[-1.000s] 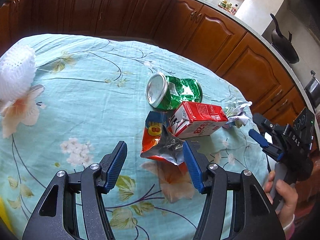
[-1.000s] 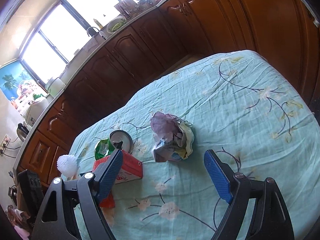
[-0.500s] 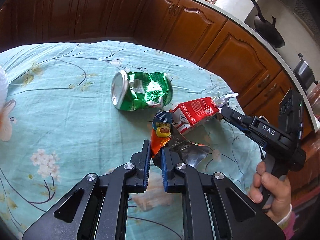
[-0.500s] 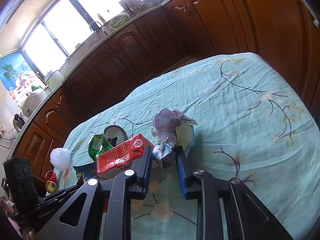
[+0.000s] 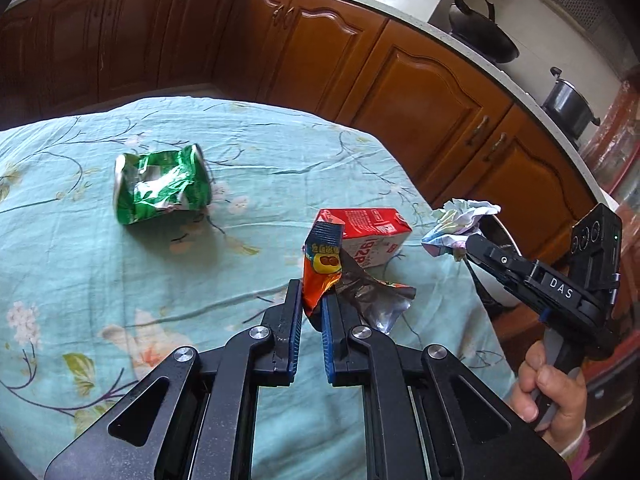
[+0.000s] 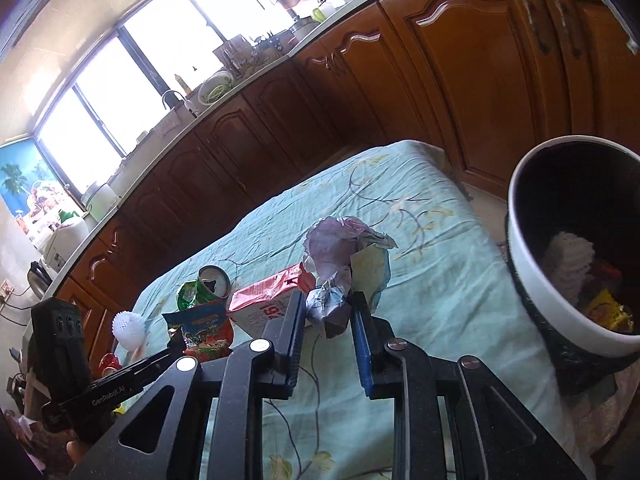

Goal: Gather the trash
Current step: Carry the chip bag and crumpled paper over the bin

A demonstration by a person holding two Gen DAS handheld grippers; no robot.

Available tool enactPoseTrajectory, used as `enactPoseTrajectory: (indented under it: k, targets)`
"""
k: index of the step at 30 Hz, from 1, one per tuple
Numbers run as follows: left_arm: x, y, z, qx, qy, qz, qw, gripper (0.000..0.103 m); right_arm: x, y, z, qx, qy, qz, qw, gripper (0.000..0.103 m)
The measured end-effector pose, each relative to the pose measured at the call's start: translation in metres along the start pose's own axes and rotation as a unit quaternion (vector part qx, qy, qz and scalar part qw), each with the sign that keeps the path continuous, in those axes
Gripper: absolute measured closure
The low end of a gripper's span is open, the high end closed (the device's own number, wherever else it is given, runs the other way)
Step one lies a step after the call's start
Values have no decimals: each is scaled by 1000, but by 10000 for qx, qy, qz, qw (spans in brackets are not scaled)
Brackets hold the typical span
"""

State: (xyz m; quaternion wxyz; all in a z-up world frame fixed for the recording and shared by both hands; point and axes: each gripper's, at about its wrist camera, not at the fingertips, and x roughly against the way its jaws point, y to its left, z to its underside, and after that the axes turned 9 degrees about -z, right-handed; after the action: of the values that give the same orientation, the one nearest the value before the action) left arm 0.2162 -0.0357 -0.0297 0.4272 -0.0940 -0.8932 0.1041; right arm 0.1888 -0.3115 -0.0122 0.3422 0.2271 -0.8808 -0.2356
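With both hands loaded so one trip serves, my left gripper [image 5: 311, 312] pinches the snack wrapper [image 5: 322, 270], my right gripper [image 6: 326, 312] clamps the crumpled paper [image 6: 344, 248], the bin [image 6: 528, 272] waiting to its right.

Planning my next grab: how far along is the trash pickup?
Done: some wrappers already lie in the bin. In hand: left gripper pinches the snack wrapper; right gripper clamps the crumpled paper. Left on the table: green can, red carton, white foam net.
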Motion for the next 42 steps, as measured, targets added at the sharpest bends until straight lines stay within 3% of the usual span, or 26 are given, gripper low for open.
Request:
enactPoseTrajectory:
  k: [19, 42]
  targets:
    - [-6, -118, -5, -871, 26, 602, 9944, 95, 102, -59, 4, -347, -673, 489, 9959, 80]
    - [-30, -205, -20, -1464, 80, 851, 9855, 95, 135, -106, -3, -588, -883, 890, 9904, 80]
